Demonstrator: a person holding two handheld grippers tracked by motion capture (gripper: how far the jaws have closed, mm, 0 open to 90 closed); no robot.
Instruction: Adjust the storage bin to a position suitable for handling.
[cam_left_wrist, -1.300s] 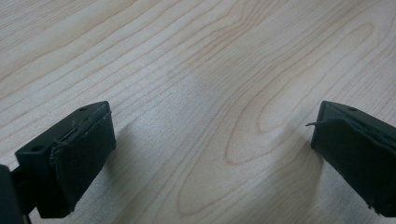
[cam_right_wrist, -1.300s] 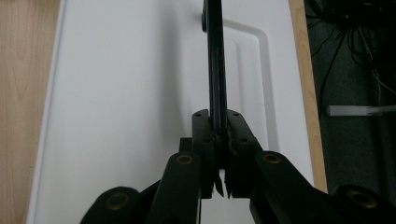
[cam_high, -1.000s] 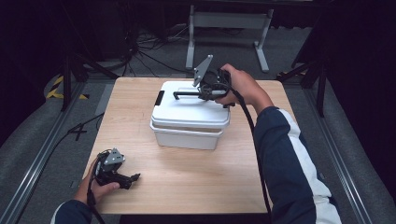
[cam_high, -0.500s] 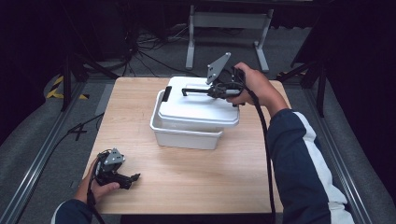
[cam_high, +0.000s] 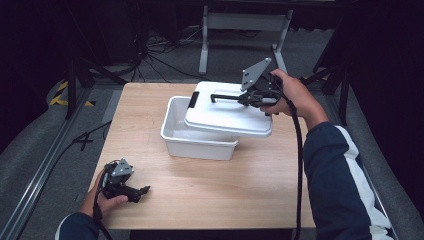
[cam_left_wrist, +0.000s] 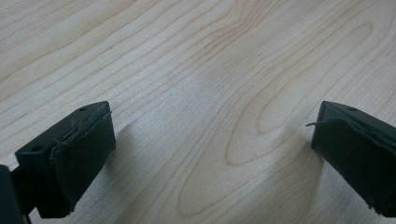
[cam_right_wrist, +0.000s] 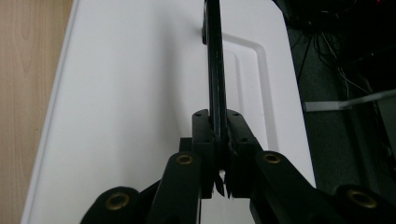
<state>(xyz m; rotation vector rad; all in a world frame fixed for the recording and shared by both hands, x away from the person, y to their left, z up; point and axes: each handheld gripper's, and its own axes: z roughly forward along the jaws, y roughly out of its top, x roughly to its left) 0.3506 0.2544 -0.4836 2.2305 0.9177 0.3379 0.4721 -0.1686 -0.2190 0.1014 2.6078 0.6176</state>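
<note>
Lid (cam_high: 227, 112), white and rectangular, hangs lifted over the white bin (cam_high: 192, 137) and is offset toward the person's right and the far side, so the bin's left and near part lies uncovered. Both sit around the middle of the wooden counter (cam_high: 210, 190). The lid's long axis runs roughly left to right across the counter, and its black handle (cam_high: 227, 96) runs the same way along its top.

Nearest to it is the right gripper (cam_high: 255, 97), which comes in from the lid's right end with its jaws clenched on that handle; in the right gripper view the handle (cam_right_wrist: 215, 70) stands as a thin black bar running straight away from between the closed jaws of the right gripper (cam_right_wrist: 219, 154), with the lid's white top spread beneath. Any next shift of the lid would likely follow that handle line.

Well apart, at the near left corner, the left gripper (cam_high: 122, 182) rests low on the counter, jaws spread wide on nothing but bare wood (cam_left_wrist: 210, 93).
</note>
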